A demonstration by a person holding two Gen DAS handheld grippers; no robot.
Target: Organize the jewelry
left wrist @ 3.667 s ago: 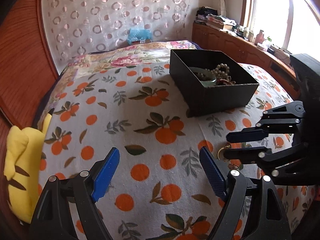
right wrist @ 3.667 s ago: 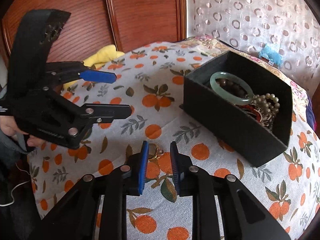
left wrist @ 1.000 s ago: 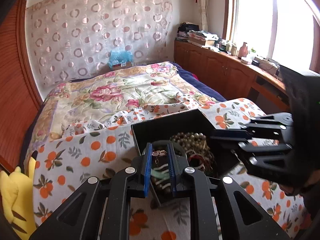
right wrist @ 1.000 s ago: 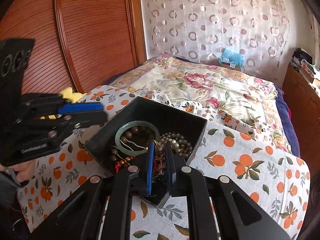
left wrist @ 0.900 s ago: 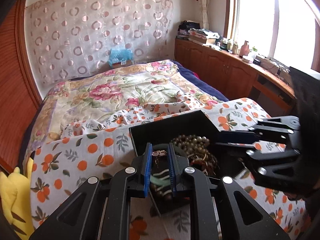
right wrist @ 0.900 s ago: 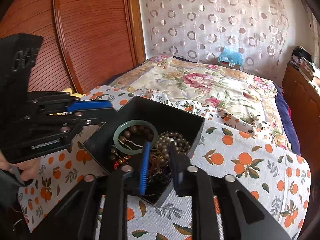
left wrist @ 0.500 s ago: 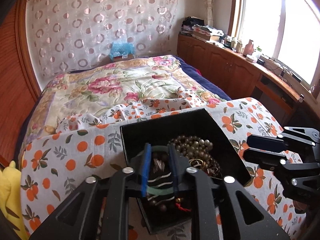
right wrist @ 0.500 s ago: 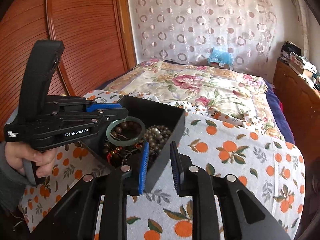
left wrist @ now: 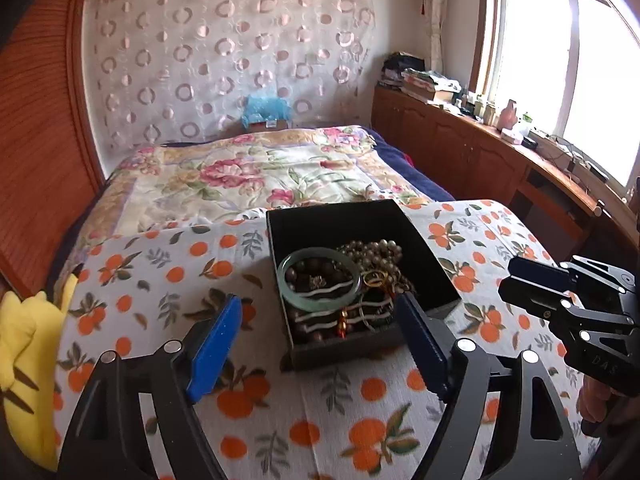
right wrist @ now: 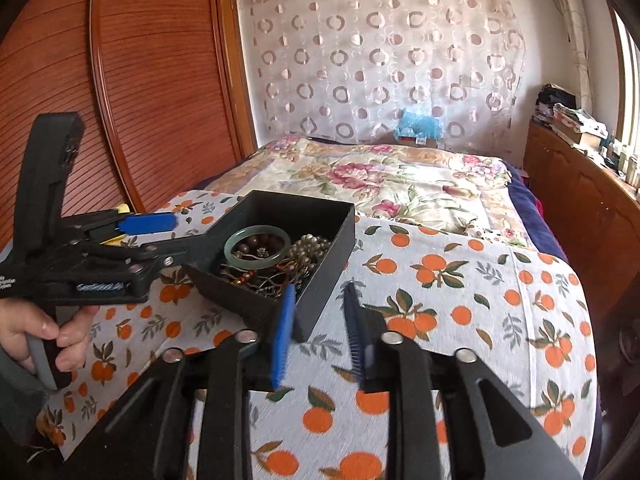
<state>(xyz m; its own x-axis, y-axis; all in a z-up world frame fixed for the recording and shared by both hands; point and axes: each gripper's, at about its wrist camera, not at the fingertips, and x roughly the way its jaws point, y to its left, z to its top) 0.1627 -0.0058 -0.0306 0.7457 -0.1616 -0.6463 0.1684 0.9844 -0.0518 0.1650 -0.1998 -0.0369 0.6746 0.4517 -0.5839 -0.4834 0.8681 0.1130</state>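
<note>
A black box (left wrist: 424,248) stands on the orange-print cloth (left wrist: 168,280). It holds a green bangle (left wrist: 289,293), pale beads (left wrist: 374,247), a gold ring (left wrist: 374,278) and dark bead strings. A small metal piece (left wrist: 318,280) lies inside the bangle. My left gripper (left wrist: 318,307) hovers at the box's near edge, its jaws opening wide with nothing gripped. My right gripper (right wrist: 319,291) is at the near right corner of the box (right wrist: 328,264), jaws opening and empty. It shows at the right in the left wrist view, right gripper (left wrist: 520,282).
A yellow plush toy (left wrist: 24,340) lies at the cloth's left edge by the wooden headboard (left wrist: 36,160). A floral quilt (left wrist: 260,172) covers the bed beyond the box. Wooden cabinets (left wrist: 460,148) run under the window. A hand (right wrist: 40,332) grips the left tool's handle.
The left gripper, earlier shut on a small metal piece above the box, has opened wide and the piece lies inside the bangle. Both grippers have drawn back; the right jaws have widened.
</note>
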